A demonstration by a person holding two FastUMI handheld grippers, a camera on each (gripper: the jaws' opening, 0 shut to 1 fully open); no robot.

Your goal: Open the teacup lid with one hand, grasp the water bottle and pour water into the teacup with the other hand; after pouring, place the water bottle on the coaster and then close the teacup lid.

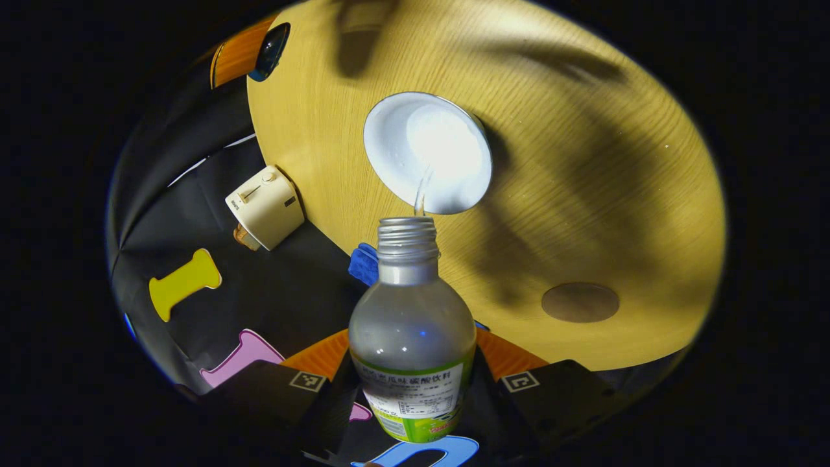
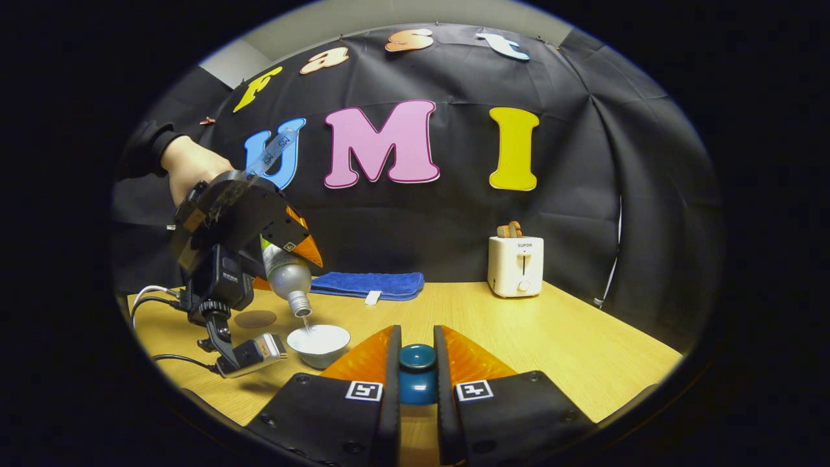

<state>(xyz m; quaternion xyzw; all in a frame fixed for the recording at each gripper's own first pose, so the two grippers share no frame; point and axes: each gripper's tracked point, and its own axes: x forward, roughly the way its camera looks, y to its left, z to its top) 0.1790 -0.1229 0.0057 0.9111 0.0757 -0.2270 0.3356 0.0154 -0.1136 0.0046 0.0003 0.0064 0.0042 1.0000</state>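
My left gripper is shut on a clear water bottle with a green label, tipped neck down over the table. A thin stream of water runs from its open neck into the white teacup. The round brown coaster lies bare to the right of the cup. In the right gripper view a hand holds that left gripper, with the bottle tilted above the teacup and the coaster behind. My right gripper is shut on the teal teacup lid, held above the table.
A cream toaster stands at the back of the wooden table, and a folded blue towel lies along the back edge. Cables trail over the table's left end under the left gripper's camera mount.
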